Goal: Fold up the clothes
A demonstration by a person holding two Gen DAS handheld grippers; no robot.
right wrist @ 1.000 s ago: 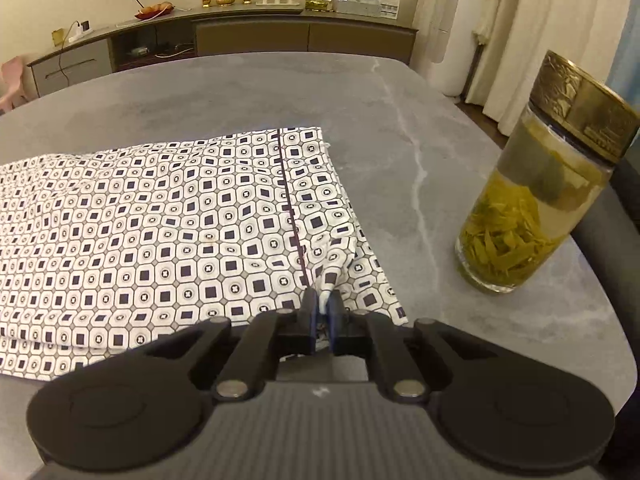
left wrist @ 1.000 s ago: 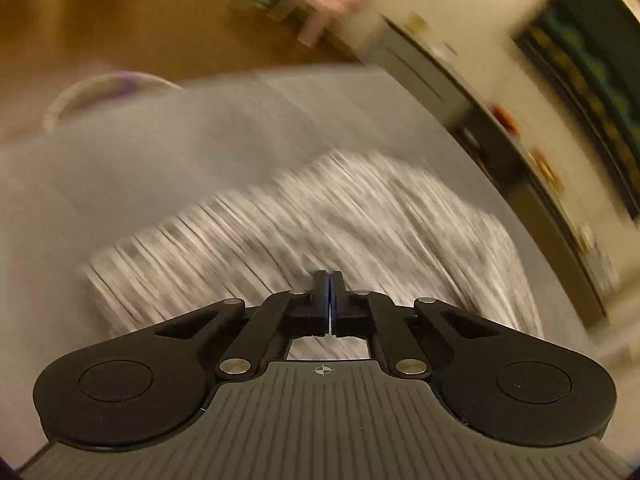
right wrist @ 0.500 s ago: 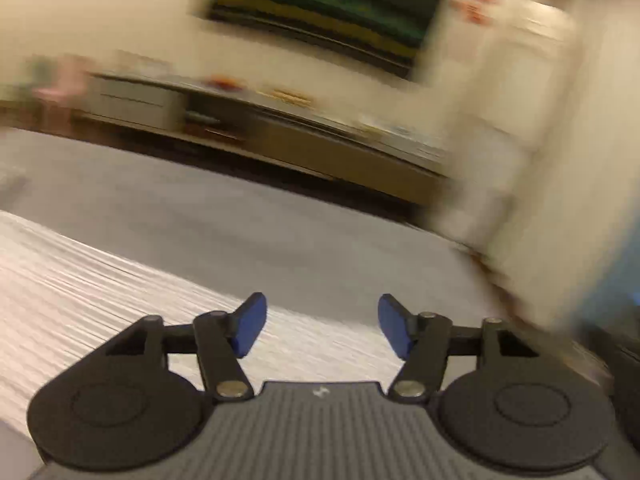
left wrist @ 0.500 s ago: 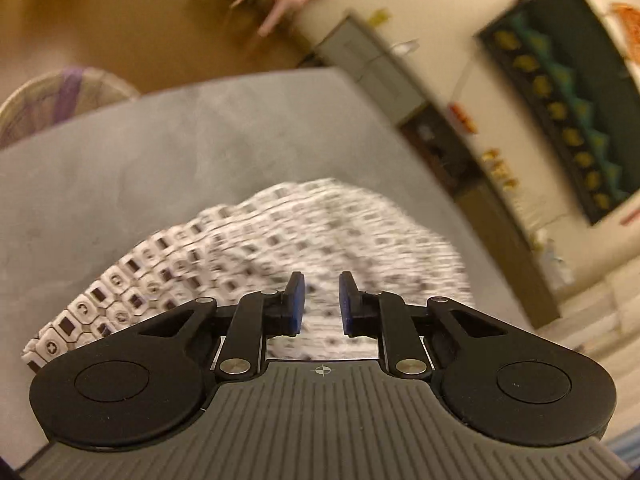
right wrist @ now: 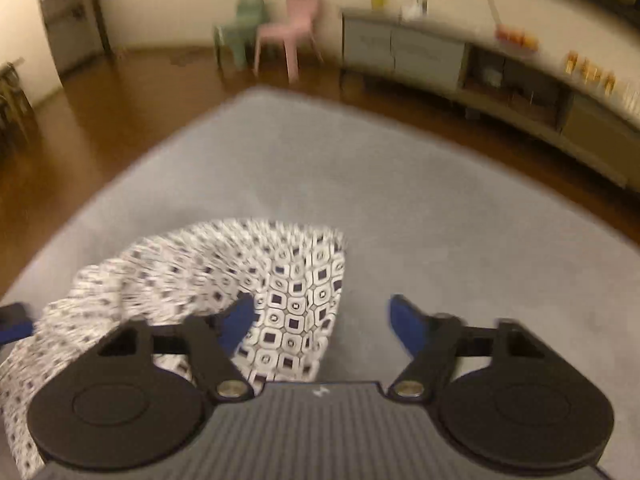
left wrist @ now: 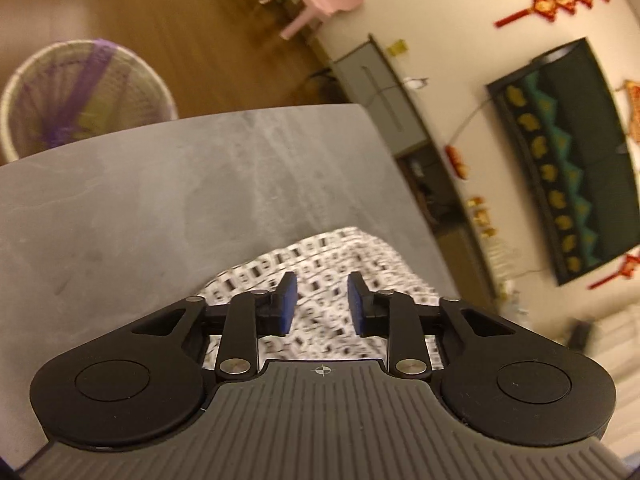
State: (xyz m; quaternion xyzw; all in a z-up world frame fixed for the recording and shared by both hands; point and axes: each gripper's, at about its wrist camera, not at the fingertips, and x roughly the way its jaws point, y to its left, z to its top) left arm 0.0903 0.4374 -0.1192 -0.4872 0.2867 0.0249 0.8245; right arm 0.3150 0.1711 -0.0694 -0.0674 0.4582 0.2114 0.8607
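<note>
A white garment with a black square pattern (left wrist: 316, 256) lies on the grey table (left wrist: 160, 200). In the left wrist view it sits under and just beyond my left gripper (left wrist: 319, 294), which is open and empty above it. In the right wrist view the garment (right wrist: 224, 268) spreads to the lower left, blurred. My right gripper (right wrist: 322, 314) is wide open and empty, its left finger over the cloth's right edge. A blue fingertip (right wrist: 12, 320) shows at the far left edge.
A woven basket with a purple strip (left wrist: 76, 92) stands on the wooden floor beyond the table's far edge. A pink chair (right wrist: 290, 28) and a green chair (right wrist: 240, 28) stand by the wall. A low sideboard (right wrist: 460, 68) runs along the back.
Both grippers were shut a second ago, the right one on the cloth's corner. Both have opened and let go. The right gripper has swung left, away from the glass jar.
</note>
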